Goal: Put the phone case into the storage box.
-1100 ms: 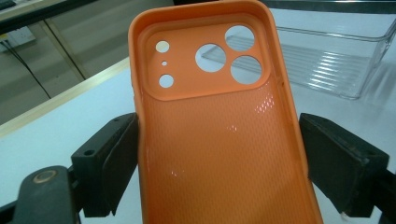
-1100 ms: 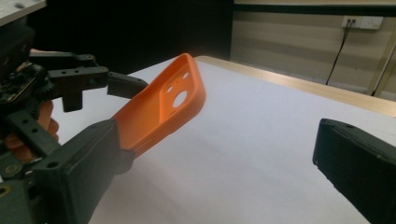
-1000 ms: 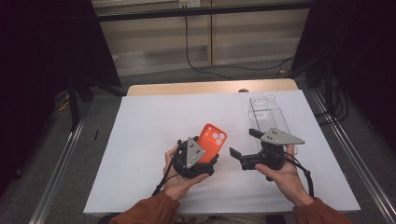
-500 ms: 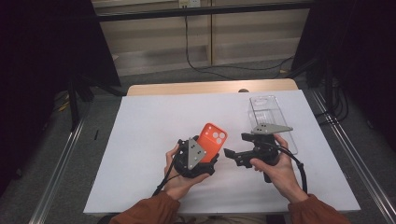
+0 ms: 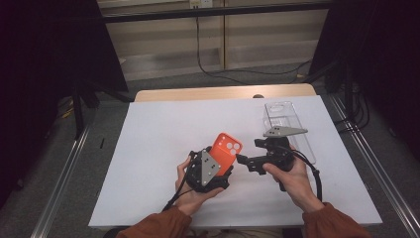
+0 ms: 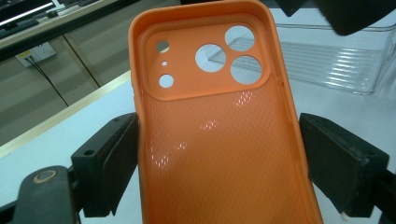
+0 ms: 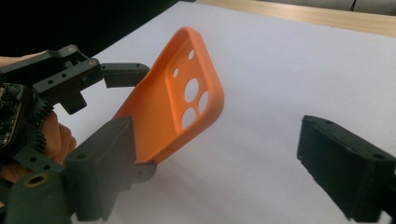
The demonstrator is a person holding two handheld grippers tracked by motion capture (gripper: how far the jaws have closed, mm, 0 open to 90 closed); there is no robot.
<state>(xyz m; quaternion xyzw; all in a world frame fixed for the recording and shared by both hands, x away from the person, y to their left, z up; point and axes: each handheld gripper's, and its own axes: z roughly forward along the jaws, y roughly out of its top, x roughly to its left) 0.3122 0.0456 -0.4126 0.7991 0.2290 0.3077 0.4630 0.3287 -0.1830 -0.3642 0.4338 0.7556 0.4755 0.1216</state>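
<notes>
From the high view, the left tongs (image 5: 218,166) hold an orange phone case (image 5: 225,152) tilted up above the white surface (image 5: 148,148), while the right tongs (image 5: 241,160) point at its right edge; a clear plastic tray (image 5: 287,124) lies behind them. In the left gripper view, both pads press the orange phone case (image 6: 224,140) by its long sides. In the right gripper view, the jaws have just been closing yet stand wide apart; the case (image 7: 173,112) is beside one jaw, ungripped.
</notes>
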